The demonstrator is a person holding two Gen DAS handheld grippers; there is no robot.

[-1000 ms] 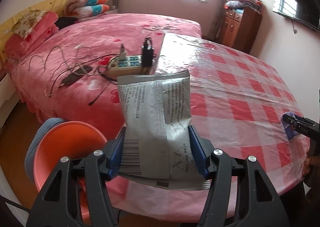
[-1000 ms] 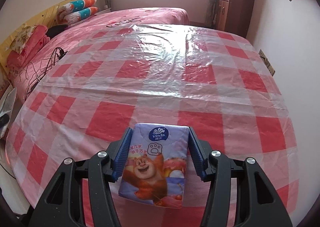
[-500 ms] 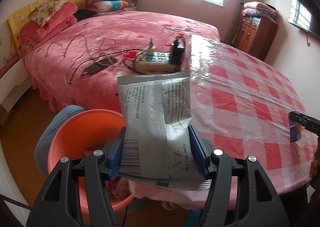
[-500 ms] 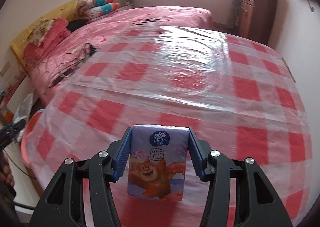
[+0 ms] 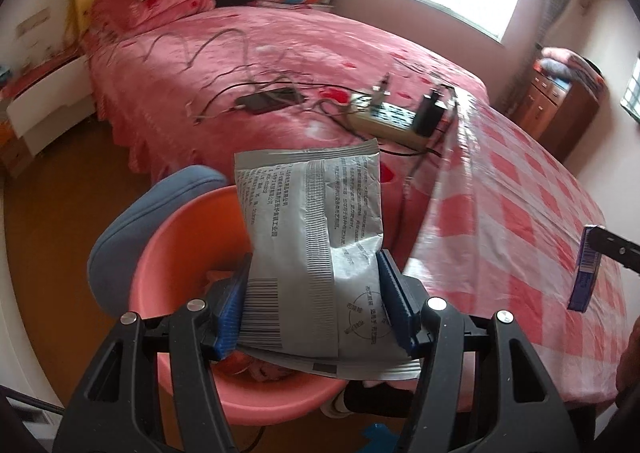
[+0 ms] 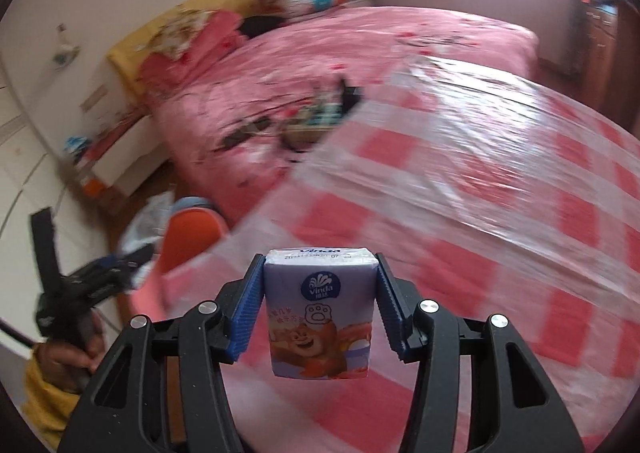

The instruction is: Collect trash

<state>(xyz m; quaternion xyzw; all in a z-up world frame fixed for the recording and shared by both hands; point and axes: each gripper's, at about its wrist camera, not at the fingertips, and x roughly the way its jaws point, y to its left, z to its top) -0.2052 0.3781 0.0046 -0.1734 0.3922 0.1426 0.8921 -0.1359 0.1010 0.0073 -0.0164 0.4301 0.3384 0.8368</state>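
- My left gripper [image 5: 312, 307] has its jaws clamped on a grey packet [image 5: 310, 249], which hangs over the orange basin [image 5: 188, 249] at lower centre of the left view.
- My right gripper [image 6: 316, 313] pinches a tissue pack [image 6: 318, 313] over the checked counter [image 6: 460, 213]; the basin sits far left in that view.
- Best: centre the packet above the basin, part the jaws, then bring the pack across.
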